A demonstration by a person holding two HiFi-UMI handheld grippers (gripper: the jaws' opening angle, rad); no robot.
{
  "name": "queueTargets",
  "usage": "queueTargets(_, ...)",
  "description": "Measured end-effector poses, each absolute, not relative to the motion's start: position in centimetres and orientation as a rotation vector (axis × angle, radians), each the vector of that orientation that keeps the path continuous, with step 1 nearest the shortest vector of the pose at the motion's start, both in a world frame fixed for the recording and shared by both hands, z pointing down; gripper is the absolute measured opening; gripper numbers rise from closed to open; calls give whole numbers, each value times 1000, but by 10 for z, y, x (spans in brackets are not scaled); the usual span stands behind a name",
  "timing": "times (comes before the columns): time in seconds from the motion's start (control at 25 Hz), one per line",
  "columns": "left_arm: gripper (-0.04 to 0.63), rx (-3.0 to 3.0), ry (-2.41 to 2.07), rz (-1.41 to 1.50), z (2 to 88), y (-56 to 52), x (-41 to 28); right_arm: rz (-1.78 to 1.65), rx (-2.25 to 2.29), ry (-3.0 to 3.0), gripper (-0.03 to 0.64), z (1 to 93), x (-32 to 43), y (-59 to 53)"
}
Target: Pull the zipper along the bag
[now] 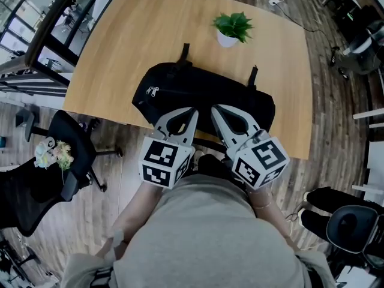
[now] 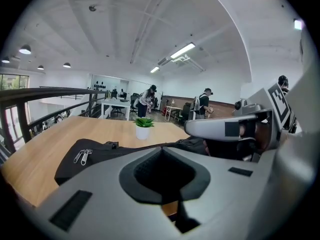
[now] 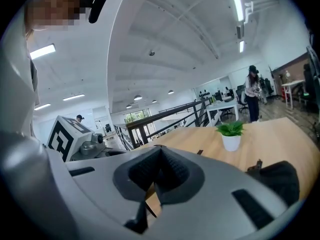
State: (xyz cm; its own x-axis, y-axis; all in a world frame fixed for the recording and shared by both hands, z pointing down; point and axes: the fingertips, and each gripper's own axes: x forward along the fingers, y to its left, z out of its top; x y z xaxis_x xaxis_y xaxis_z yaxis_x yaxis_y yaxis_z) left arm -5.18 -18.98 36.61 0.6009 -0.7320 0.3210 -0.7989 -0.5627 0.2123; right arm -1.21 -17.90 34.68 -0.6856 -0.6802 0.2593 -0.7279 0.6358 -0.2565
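Observation:
A black bag [image 1: 204, 95] lies across the near part of the wooden table [image 1: 132, 35]. Its two metal zipper pulls [image 1: 153, 92] hang at its left end and show at the left in the left gripper view [image 2: 82, 156]. My left gripper [image 1: 193, 110] and right gripper [image 1: 215, 108] sit side by side over the bag's near edge, at its middle and well right of the pulls. Both are shut with nothing between their jaws. Along the left gripper [image 2: 161, 148] I see the bag [image 2: 100, 156]. The right gripper [image 3: 159, 148] points past the bag's right end [image 3: 280, 179].
A small potted plant [image 1: 231, 29] in a white pot stands on the table behind the bag. A black office chair [image 1: 60, 161] stands on the floor at the left, and another chair [image 1: 351, 227] at the lower right. People stand far off in the room.

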Motion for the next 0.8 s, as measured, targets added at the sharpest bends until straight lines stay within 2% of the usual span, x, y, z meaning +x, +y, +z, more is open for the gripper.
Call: queueTargets(0.8,18,2509,-1190,325,370,-190,-44,571,1169,-2632,5,367,-8,-182)
